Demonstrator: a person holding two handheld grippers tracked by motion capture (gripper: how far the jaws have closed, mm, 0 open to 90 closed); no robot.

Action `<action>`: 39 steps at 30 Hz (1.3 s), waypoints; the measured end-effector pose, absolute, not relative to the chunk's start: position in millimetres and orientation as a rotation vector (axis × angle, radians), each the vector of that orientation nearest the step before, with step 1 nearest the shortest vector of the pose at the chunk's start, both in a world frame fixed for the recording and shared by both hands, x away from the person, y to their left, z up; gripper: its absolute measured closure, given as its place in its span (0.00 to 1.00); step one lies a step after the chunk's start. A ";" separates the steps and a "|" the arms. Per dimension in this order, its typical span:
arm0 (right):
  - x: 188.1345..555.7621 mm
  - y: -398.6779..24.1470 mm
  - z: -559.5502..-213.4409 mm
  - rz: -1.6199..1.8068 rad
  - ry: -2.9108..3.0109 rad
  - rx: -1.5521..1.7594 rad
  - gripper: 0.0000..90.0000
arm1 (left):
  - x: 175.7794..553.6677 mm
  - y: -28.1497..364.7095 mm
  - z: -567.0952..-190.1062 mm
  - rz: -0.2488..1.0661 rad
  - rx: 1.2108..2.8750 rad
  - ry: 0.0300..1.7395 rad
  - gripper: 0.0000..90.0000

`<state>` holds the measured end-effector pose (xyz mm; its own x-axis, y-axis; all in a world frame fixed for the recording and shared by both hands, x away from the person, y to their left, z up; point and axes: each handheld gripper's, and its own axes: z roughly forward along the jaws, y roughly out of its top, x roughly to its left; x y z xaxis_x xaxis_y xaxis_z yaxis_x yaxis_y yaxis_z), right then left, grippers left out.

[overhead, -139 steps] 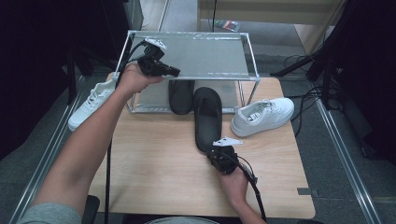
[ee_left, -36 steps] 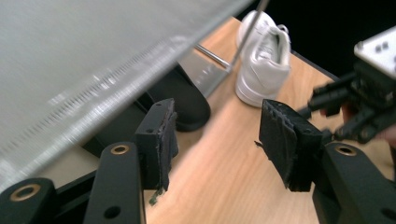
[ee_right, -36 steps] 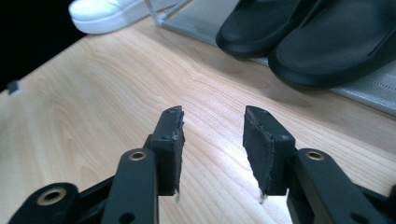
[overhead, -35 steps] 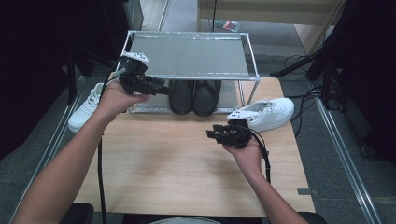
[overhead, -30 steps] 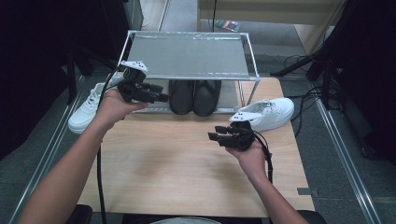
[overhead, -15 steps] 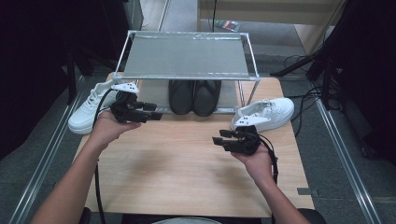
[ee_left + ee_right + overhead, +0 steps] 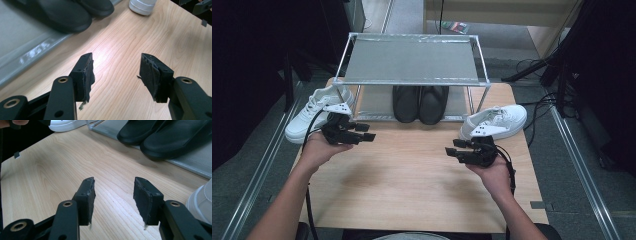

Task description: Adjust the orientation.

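Note:
A pair of black slippers [image 7: 420, 102] lies side by side on the lower shelf of a metal rack [image 7: 412, 57]. My left gripper [image 7: 369, 132] hovers over the table in front of the rack's left end, open and empty; in the left gripper view its jaws [image 7: 115, 65] frame bare wood, with the slippers [image 7: 67, 15] beyond. My right gripper [image 7: 452, 147] hangs over the table's right part, open; its jaws [image 7: 113, 187] have just been opening with nothing between them, and the slippers [image 7: 160, 135] lie ahead.
One white sneaker [image 7: 312, 112] sits at the table's left edge beside the rack, another [image 7: 497, 121] at the right in front of the rack's leg. The wooden table [image 7: 412, 185] spreads between the two hands. Cables trail on the floor at right.
The left hand has come down and back from the rack's left side toward the near table. The right hand drifted slightly nearer. Earlier, one slipper lay on the table in front of the rack; both now sit under it.

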<state>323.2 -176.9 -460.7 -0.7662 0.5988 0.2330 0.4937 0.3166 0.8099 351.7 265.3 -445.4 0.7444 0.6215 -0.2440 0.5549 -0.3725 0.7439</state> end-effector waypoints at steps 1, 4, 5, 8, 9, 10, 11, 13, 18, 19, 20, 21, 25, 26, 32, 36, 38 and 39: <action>323.5 -176.9 -460.7 1.449 2.458 1.023 0.59 | 351.3 269.9 -446.5 0.102 2.056 0.895 0.50; 325.4 -176.9 -459.4 1.454 2.458 1.001 0.58 | 350.3 282.8 -449.8 0.128 2.058 0.931 0.51; 325.9 -177.0 -459.0 1.454 2.457 0.998 0.58 | 350.0 287.3 -450.9 0.136 2.057 0.944 0.51; 327.0 -178.3 -458.6 1.458 2.451 1.008 0.58 | 350.6 301.9 -454.2 0.149 2.031 0.988 0.51; 326.9 -178.4 -458.9 1.455 2.451 1.008 0.58 | 351.1 306.3 -455.5 0.158 2.025 1.003 0.51; 326.7 -178.4 -459.1 1.447 2.454 1.009 0.58 | 351.8 310.0 -456.9 0.167 2.015 1.023 0.51; 326.7 -178.2 -459.3 1.441 2.456 1.009 0.58 | 352.8 313.7 -458.2 0.175 2.006 1.043 0.52; 326.9 -177.4 -460.0 1.439 2.461 1.008 0.58 | 354.7 319.3 -460.5 0.179 1.998 1.082 0.52; 326.2 -175.3 -461.5 1.424 2.472 1.002 0.58 | 357.4 332.8 -464.3 0.204 1.983 1.139 0.52; 325.8 -175.3 -461.5 1.420 2.471 1.004 0.58 | 357.9 334.5 -464.7 0.212 1.981 1.150 0.52; 325.4 -175.5 -461.4 1.419 2.470 1.008 0.57 | 359.2 337.3 -465.4 0.219 1.978 1.171 0.52; 325.4 -176.0 -461.6 1.420 2.465 1.009 0.57 | 360.0 339.3 -465.7 0.214 1.972 1.182 0.53; 325.4 -177.5 -463.6 1.415 2.473 1.017 0.57 | 367.1 349.0 -467.4 0.224 1.936 1.229 0.54; 325.3 -177.6 -464.2 1.408 2.476 1.020 0.57 | 368.8 351.2 -467.7 0.233 1.940 1.229 0.54; 321.6 -179.3 -465.6 1.389 2.477 1.031 0.56 | 377.3 365.8 -469.3 0.261 1.909 1.261 0.54; 321.7 -180.7 -470.6 1.356 2.492 1.040 0.56 | 390.4 375.2 -470.9 0.256 1.892 1.299 0.54; 321.9 -181.0 -472.4 1.342 2.503 1.052 0.56 | 395.1 378.0 -470.7 0.255 1.889 1.310 0.54; 321.4 -181.2 -472.3 1.344 2.500 1.051 0.56 | 396.4 378.9 -470.2 0.266 1.886 1.313 0.55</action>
<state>321.4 -181.2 -472.3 -0.7531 0.6226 0.2126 0.5206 0.3664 0.7712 396.4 378.9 -470.2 0.4381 0.8601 -0.2615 0.6908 -0.1360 0.7101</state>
